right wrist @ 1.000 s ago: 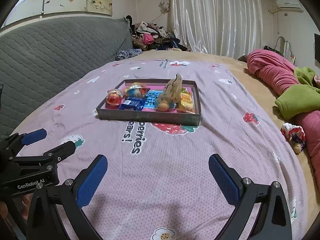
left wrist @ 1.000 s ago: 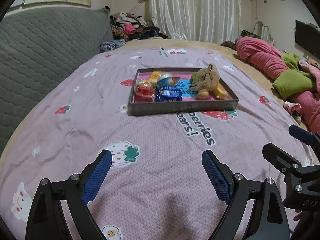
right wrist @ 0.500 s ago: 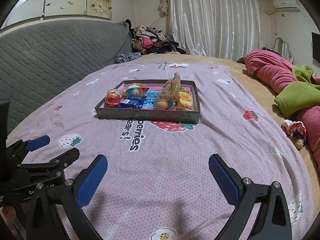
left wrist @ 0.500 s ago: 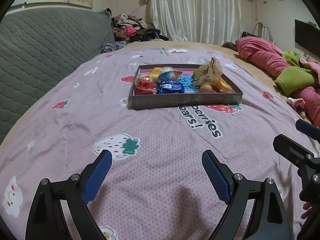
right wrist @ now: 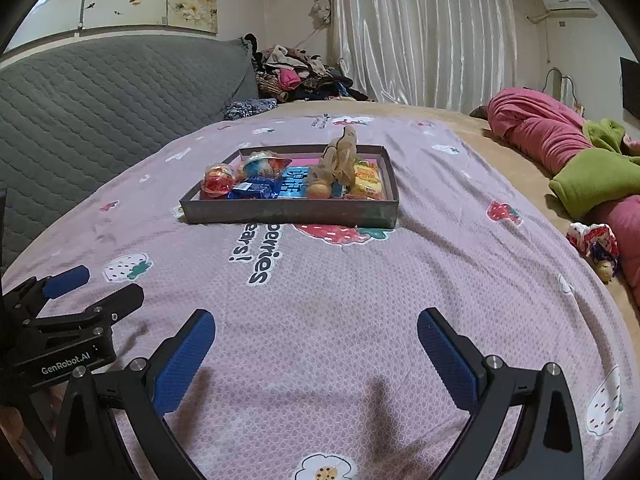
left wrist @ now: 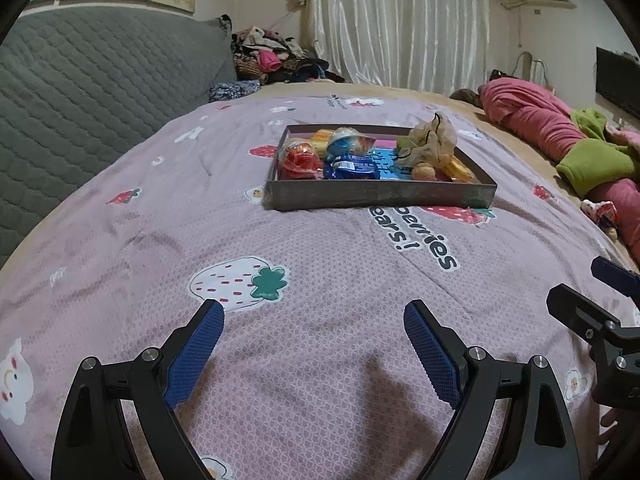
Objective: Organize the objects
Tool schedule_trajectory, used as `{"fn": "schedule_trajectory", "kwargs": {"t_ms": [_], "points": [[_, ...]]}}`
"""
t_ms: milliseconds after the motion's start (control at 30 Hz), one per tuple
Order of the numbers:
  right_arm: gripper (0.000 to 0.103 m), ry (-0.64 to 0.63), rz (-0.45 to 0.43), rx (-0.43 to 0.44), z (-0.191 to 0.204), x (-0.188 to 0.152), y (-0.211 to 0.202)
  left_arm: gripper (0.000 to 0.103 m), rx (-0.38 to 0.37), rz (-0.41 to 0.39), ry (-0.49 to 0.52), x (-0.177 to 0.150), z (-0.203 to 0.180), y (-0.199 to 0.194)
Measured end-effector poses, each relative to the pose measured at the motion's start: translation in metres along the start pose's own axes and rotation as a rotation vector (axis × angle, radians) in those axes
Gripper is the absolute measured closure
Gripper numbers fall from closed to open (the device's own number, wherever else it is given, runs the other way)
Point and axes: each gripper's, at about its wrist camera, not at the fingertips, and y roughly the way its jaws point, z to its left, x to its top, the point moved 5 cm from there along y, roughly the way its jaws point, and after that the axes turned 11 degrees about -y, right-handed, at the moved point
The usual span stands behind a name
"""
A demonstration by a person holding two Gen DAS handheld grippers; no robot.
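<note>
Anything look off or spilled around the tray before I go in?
Nothing spilled: the snacks and the beige plush all sit inside the tray, which lies flat on the bedspread. One stray: a small patterned toy lies off the bedspread at the right, beside the pink bedding. Both grippers are open and empty.

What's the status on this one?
Left gripper open, empty. Right gripper open, empty. Tray of items ahead on bed, untouched. Path clear.

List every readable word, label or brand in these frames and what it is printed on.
"GenRobot.AI": on the left hand-held gripper.
"berries" and "ears!", partly hidden by the tray: on the bedspread.
Bedspread print beyond the tray and snack wrapper text: too small or blurred to read.
</note>
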Motion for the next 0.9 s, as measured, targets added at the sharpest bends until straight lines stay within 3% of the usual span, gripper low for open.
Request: {"fn": "schedule_trajectory", "kwargs": {"t_ms": [900], "points": [[0.001, -0.007, 0.011, -0.001, 0.0011, -0.0022, 0.0030, 0.011, 0.001, -0.006, -0.012, 0.0025, 0.0021, 0.0005]]}}
